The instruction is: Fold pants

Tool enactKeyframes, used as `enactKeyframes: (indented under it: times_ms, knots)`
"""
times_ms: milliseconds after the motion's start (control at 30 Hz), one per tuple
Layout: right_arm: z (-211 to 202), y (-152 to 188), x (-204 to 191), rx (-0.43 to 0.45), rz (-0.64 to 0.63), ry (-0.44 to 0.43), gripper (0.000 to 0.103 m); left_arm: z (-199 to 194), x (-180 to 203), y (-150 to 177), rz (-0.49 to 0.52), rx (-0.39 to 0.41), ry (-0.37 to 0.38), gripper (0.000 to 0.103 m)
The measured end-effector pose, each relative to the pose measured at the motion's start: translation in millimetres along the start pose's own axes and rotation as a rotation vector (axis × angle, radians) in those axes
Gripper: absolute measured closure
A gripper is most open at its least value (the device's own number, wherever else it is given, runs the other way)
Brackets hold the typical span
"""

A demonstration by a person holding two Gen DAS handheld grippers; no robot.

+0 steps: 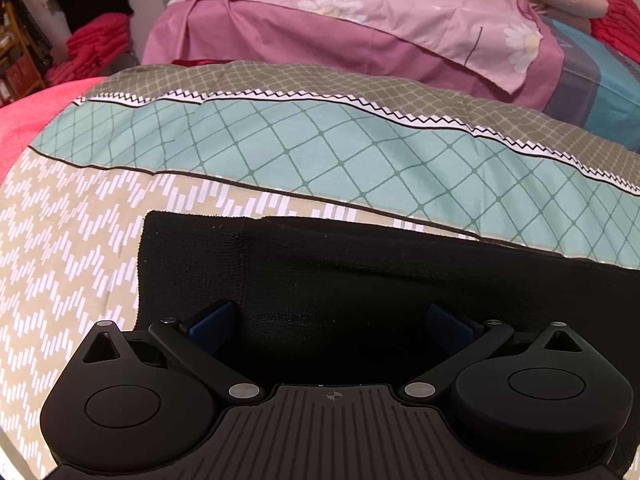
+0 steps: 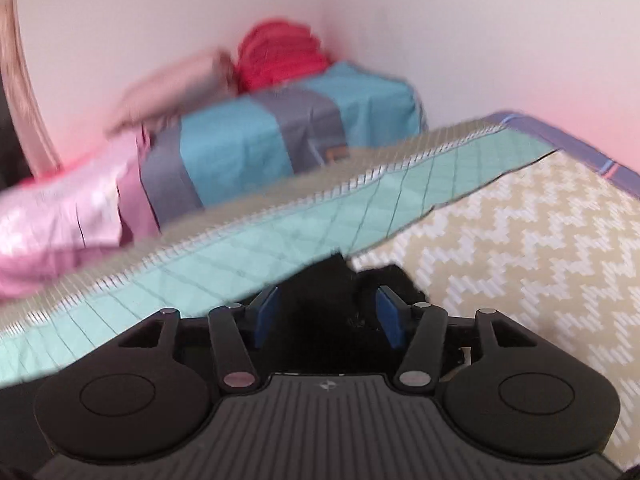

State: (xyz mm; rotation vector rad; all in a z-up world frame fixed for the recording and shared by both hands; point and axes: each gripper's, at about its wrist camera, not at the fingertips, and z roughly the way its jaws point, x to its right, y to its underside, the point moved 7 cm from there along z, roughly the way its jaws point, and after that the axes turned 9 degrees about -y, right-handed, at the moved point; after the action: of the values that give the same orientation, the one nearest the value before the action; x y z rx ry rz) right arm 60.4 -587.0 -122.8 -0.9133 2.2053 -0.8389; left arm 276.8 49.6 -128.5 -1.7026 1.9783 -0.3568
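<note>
Black knit pants (image 1: 360, 280) lie flat on a patterned bedspread (image 1: 80, 240). My left gripper (image 1: 328, 320) is open, its blue pads (image 1: 210, 320) wide apart just above the pants near their left end. In the right wrist view, which is motion-blurred, a bunch of the black pants (image 2: 332, 304) stands between the blue pads (image 2: 268, 312) of my right gripper (image 2: 328, 312). Those jaws are partly apart, and I cannot tell whether they press the cloth.
Folded pink floral bedding (image 1: 360, 32) and a blue and grey quilt (image 2: 260, 148) are stacked at the back of the bed. Red blankets (image 2: 280, 56) sit by the wall corner. A red blanket (image 1: 40, 112) and shelves (image 1: 20, 52) are at the left.
</note>
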Motion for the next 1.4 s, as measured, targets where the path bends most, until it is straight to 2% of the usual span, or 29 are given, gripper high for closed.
enactKeyframes:
  times_ms: [33, 67, 100, 200, 267, 333, 367, 400, 467, 533, 600, 667, 700, 733, 767, 800, 833, 867, 900, 967, 1033, 1067, 1100, 1167, 1200, 1267, 1367, 1400]
  knots:
    - [2, 4, -1, 0.021, -0.036, 0.021, 0.071, 0, 0, 0, 0.001, 0.002, -0.007, 0.0]
    - [-8, 12, -10, 0.036, -0.087, 0.059, 0.094, 0, 1, 0, 0.003, 0.002, -0.013, 0.0]
    - [-14, 7, -10, 0.05, -0.099, 0.054, 0.097, -1, 1, 1, 0.002, 0.001, -0.019, 0.0]
    - [-34, -12, -21, 0.173, -0.129, 0.0, 0.097, -1, 0, 2, -0.002, -0.001, -0.023, 0.0]
    - [-30, -20, -19, 0.19, -0.12, -0.039, 0.097, -1, 0, 2, -0.004, 0.001, -0.028, 0.0]
    - [-5, -17, -8, 0.116, -0.068, -0.02, 0.094, -1, 1, 2, -0.005, 0.009, -0.033, 0.0]
    - [14, -10, -1, 0.014, -0.051, 0.005, 0.094, -2, 1, 3, -0.004, 0.017, -0.035, 0.0]
    - [12, -9, -1, 0.028, -0.061, 0.007, 0.097, -2, 1, 4, -0.005, 0.026, -0.034, 0.0]
    - [-15, -12, -9, 0.093, -0.045, 0.036, 0.083, -3, 1, 5, -0.006, 0.039, -0.031, 0.0]
    - [-40, -6, -26, 0.134, -0.015, -0.04, 0.054, -3, 1, 6, 0.001, 0.05, -0.027, 0.0]
    - [-42, 9, -54, 0.073, -0.021, -0.183, 0.051, -4, 1, 7, 0.005, 0.057, -0.023, 0.0]
    - [-27, 31, -73, -0.072, 0.001, -0.348, 0.047, -4, 1, 8, 0.007, 0.062, -0.02, 0.0]
    - [-16, 41, -73, -0.126, 0.0, -0.349, 0.053, -4, 1, 8, 0.009, 0.064, -0.02, 0.0]
    - [-18, 39, -66, -0.07, -0.014, -0.289, 0.086, -4, 1, 8, 0.01, 0.064, -0.018, 0.0]
    - [-21, 34, -54, -0.044, 0.017, -0.172, 0.093, -4, 1, 7, 0.012, 0.062, -0.017, 0.0]
    - [-29, 27, -40, -0.011, 0.076, -0.062, 0.091, -5, 1, 7, 0.015, 0.057, -0.014, 0.0]
    - [-41, 21, -30, 0.035, 0.124, -0.017, 0.074, -5, 0, 7, 0.016, 0.052, -0.011, 0.0]
    - [-53, 18, -24, 0.061, 0.175, -0.021, 0.063, -4, 0, 6, 0.016, 0.046, -0.006, 0.0]
    - [-64, 18, -20, 0.057, 0.245, -0.056, 0.044, -4, -1, 5, 0.017, 0.04, -0.002, 0.0]
    - [-77, 33, -19, -0.016, 0.402, -0.164, 0.043, -4, -2, 5, 0.017, 0.033, 0.002, 0.0]
    - [-71, 57, -29, -0.165, 0.486, -0.26, 0.043, -3, -1, 4, 0.024, 0.033, -0.002, 0.0]
    - [-63, 68, -32, -0.222, 0.512, -0.271, 0.042, -3, -1, 4, 0.027, 0.03, -0.006, 0.0]
    - [-57, 75, -33, -0.232, 0.51, -0.267, 0.044, -3, -1, 3, 0.027, 0.025, -0.01, 0.0]
    - [-50, 70, -33, -0.16, 0.499, -0.297, 0.034, -2, 0, 2, 0.026, 0.014, -0.017, 0.0]
    - [-47, 65, -33, -0.129, 0.527, -0.324, 0.024, -2, 1, 2, 0.027, 0.011, -0.022, 0.0]
    - [-36, 57, -36, -0.115, 0.518, -0.322, 0.022, -1, 2, 2, 0.031, 0.009, -0.033, 0.0]
    - [-11, 47, -41, -0.061, 0.418, -0.335, 0.017, -1, 2, 2, 0.029, 0.01, -0.04, 0.0]
    - [-8, 46, -40, -0.037, 0.441, -0.361, 0.009, -1, 2, 2, 0.03, 0.011, -0.043, 0.0]
